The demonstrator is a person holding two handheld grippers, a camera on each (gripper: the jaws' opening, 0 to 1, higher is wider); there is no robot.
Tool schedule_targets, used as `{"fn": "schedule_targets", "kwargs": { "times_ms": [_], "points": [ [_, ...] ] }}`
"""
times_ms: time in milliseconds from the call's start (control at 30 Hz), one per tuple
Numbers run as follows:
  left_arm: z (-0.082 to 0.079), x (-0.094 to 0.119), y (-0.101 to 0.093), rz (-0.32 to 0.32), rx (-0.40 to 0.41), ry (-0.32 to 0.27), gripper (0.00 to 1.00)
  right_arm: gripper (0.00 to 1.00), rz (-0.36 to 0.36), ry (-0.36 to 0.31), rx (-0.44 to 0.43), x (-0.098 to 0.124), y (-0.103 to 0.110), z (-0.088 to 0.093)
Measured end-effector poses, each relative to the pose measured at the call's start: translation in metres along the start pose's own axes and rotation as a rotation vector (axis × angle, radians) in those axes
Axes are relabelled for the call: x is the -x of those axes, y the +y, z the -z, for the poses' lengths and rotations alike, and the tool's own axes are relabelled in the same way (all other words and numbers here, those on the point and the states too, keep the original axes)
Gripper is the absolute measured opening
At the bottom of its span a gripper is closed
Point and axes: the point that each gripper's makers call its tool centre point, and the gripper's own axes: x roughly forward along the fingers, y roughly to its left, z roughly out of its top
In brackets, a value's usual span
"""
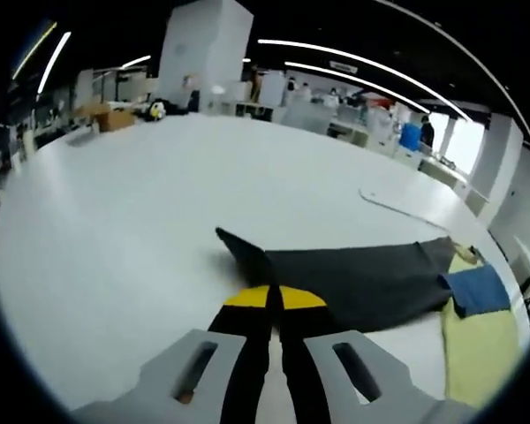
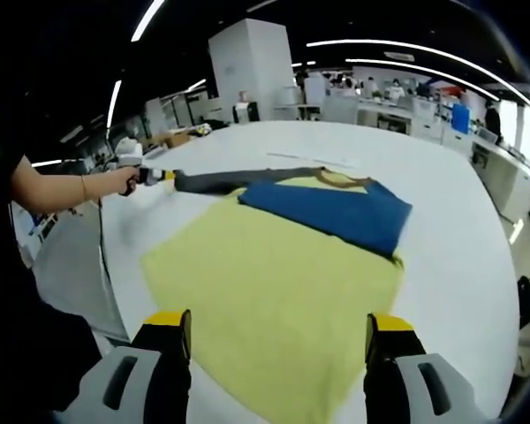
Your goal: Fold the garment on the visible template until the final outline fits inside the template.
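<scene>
The garment has a blue body and dark grey sleeves, and lies across the far part of the yellow template on the white table. One grey sleeve is drawn out sideways off the template onto bare table. My left gripper is shut, its yellow tips pressed together on that sleeve's near edge. In the right gripper view the left gripper sits at the sleeve's end, held by a person's hand. My right gripper hangs open over the template's near edge, holding nothing.
A thin cable lies on the white table beyond the sleeve. Cardboard boxes stand at the far end. The table's edge runs on the left, beside the person's arm. Desks and people fill the background.
</scene>
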Motion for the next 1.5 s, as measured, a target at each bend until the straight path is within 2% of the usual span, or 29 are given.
{"fn": "schedule_targets", "kwargs": {
  "times_ms": [233, 400, 700, 967, 1067, 1500],
  "points": [
    [-0.007, -0.002, -0.028, 0.058, -0.025, -0.009, 0.0, 0.8, 0.006, -0.008, -0.009, 0.003, -0.001, 0.001],
    [-0.012, -0.005, -0.043, 0.098, 0.022, -0.015, 0.0, 0.79, 0.012, -0.001, -0.01, 0.003, 0.0, 0.005],
    [-0.018, -0.01, -0.072, 0.159, 0.044, -0.02, 0.0, 0.8, -0.012, -0.003, -0.027, 0.0, 0.011, 0.01],
    [-0.023, -0.013, -0.096, 0.199, 0.05, -0.028, 0.0, 0.8, -0.011, -0.019, -0.037, 0.0, 0.01, 0.009],
    [-0.027, -0.014, -0.106, 0.218, 0.085, -0.038, 0.0, 0.79, -0.015, -0.013, -0.034, 0.0, 0.01, 0.01],
    [-0.034, -0.016, -0.157, 0.304, 0.074, -0.04, 0.0, 0.79, -0.013, -0.016, -0.037, 0.004, 0.007, 0.014]
  ]
}}
